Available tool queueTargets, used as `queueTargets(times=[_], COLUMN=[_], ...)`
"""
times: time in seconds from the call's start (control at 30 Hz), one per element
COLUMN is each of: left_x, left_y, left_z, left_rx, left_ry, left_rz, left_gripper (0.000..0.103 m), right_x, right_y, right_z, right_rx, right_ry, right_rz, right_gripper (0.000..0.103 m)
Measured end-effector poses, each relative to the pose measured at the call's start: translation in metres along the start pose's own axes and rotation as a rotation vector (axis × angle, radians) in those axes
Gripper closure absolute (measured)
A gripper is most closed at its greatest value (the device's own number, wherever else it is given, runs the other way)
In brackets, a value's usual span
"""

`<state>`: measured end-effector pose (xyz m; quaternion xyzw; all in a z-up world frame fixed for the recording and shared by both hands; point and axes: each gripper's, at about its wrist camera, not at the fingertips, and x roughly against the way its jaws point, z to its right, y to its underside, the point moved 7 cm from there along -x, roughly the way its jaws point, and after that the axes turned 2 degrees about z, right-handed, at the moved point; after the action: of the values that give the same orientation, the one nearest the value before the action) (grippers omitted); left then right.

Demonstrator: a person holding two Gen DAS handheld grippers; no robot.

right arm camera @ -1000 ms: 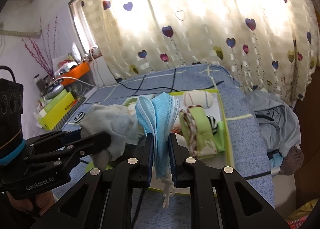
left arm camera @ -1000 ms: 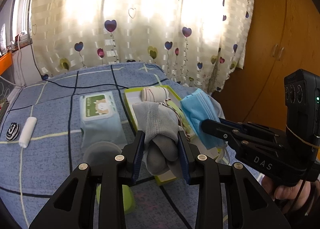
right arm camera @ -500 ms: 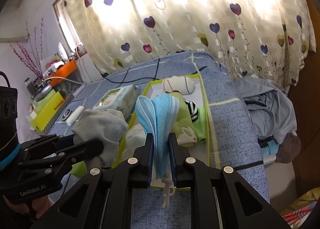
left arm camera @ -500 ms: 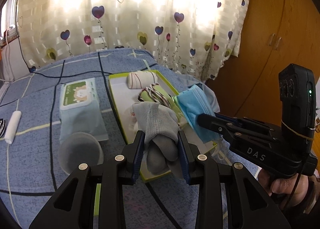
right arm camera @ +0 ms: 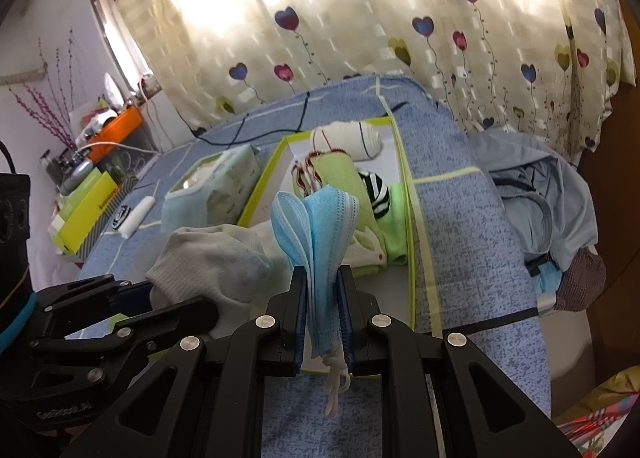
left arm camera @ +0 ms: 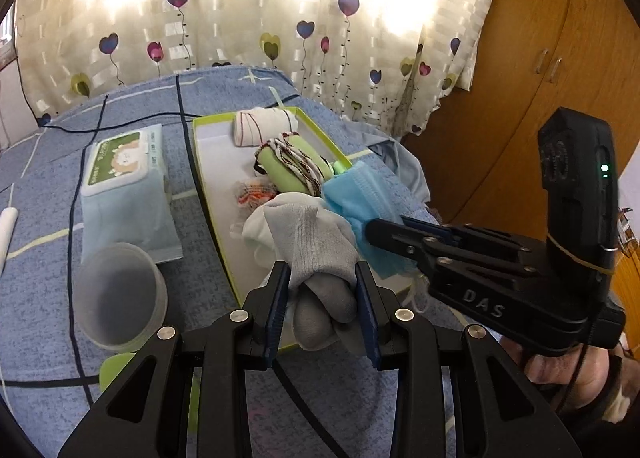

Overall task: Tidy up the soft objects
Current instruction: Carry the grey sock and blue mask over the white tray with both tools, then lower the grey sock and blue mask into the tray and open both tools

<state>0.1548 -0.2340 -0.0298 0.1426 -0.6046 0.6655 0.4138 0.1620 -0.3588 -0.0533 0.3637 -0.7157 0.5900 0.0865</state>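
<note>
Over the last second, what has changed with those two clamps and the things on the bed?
Both have come closer to the green tray and dipped towards it. The left gripper still holds the grey sock, and the right gripper still holds the blue mask. Nothing was let go; the tray's contents and wipes pack stayed put.

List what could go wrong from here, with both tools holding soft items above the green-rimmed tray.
1. The blue face mask is pinched at one folded end by the right tool; its ear loops dangle and may snag on the tray rim.
2. The grey sock in the left tool hangs over the tray's near edge and may land half outside.
3. The two tools are close together and could bump.
</note>
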Motion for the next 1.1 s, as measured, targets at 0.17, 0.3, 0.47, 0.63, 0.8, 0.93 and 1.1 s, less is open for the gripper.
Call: queueTargets(times=[0.17,0.3,0.47,0.63,0.8,0.93,1.1], left_x=[-0.011,-0.013,-0.017,-0.021,-0.025,-0.026,-0.025], left_y=[0.002,0.000,-0.004,-0.010,-0.017,-0.017,-0.013], left_z=[-0.006,-0.007,-0.011,-0.015,-0.021,-0.020,-0.015], left_rx=[0.016,0.019,0.029,0.031,0.039,0.030,0.010], left_ry=[-0.007,-0.008,-0.016,-0.032,-0.051,-0.049,-0.029], left_rz=[-0.026,-0.024,-0.024,-0.020,-0.011,-0.011,-0.015], left_gripper=[0.069,0.069,0.069,0.069,0.069,0.069,0.069], right_x=[-0.011,-0.015,-0.022,-0.029,-0.038,-0.038,-0.035], right_y=[0.002,0.001,-0.003,-0.009,-0.017,-0.016,-0.011], right_z=[0.004,0.006,0.007,0.009,0.011,0.011,0.011], right_rx=[-0.006,-0.008,-0.008,-0.010,-0.009,0.000,0.004], right_ry=[0.001,0.003,0.003,0.006,0.007,0.010,0.023], right_rz=[-0.022,-0.027,-0.031,-0.034,-0.035,-0.041,-0.042], right_gripper=[0.089,0.089,0.089,0.089,0.089,0.089,0.089])
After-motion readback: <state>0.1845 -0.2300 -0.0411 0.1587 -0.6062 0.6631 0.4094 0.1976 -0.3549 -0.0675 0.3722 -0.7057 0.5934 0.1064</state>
